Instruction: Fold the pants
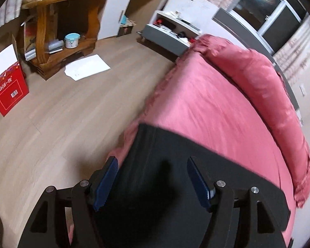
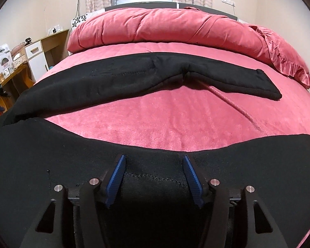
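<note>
Black fleece pants [image 2: 134, 76] lie spread on a bed [image 2: 175, 119] that is covered with a pink plush sheet of fine ribbed texture. In the right wrist view, one long flat part of the pants stretches across the middle of the bed, with a visible stitched seam and a rounded end on the right side. A second wide part lies close to the camera, under the right gripper [image 2: 154, 180]. Its fingers stand wide apart, and the blue ribbed pads [image 2: 115, 183] are on both sides of a stitched edge of the cloth; they do not press it.

In the left wrist view, the left gripper [image 1: 153, 183] is also wide, and its blue pads [image 1: 105, 183] are above a straight-edged part of the black cloth near the corner of the bed. A thick pink quilt [image 2: 165, 29], soft and wrinkled, lies rolled along the head of the bed. Beside the bed there is a pale wooden floor [image 1: 62, 113], with a white paper sheet [image 1: 86, 67], a red box [image 1: 9, 95] and a curved wooden shelf [image 1: 51, 31].
</note>
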`<state>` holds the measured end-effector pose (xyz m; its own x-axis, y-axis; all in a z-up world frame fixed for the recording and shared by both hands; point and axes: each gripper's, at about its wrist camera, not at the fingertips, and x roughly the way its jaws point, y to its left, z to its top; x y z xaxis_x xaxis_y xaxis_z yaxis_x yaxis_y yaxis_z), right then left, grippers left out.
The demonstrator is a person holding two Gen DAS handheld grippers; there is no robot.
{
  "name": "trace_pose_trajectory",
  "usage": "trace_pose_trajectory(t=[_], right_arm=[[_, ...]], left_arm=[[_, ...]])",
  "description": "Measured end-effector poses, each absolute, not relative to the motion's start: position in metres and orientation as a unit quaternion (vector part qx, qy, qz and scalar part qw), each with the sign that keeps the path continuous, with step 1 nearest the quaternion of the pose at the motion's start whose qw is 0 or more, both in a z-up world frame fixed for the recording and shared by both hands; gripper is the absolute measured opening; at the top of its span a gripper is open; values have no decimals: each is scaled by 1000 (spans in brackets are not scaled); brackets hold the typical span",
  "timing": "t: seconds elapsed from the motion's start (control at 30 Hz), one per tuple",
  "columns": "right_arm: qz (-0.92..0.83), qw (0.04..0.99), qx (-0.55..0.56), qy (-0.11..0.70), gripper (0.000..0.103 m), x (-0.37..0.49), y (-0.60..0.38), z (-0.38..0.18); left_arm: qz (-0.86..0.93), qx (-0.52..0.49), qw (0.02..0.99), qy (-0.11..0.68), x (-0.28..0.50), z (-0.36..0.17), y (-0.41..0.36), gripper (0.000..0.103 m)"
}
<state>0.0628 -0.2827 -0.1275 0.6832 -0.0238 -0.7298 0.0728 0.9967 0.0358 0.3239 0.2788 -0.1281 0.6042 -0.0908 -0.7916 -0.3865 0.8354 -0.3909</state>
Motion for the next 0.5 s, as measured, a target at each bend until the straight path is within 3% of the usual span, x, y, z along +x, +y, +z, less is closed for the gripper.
trace_pose_trajectory(t=[0.2, 0.33, 0.4, 0.5], right_arm=[[-27, 917, 29, 397, 61, 64, -282, -129], [-28, 917, 27, 398, 62, 66, -281, -129], [-30, 916, 25, 399, 62, 67, -280, -130], [-30, 916, 23, 399, 62, 67, -280, -130]], left_arm=[[71, -291, 844, 445, 363, -149, 289, 75], [55, -243, 846, 471, 375, -164, 268, 75], [46, -240, 848, 470, 374, -170, 262, 66], [51, -229, 860, 453, 367, -165, 258, 44]])
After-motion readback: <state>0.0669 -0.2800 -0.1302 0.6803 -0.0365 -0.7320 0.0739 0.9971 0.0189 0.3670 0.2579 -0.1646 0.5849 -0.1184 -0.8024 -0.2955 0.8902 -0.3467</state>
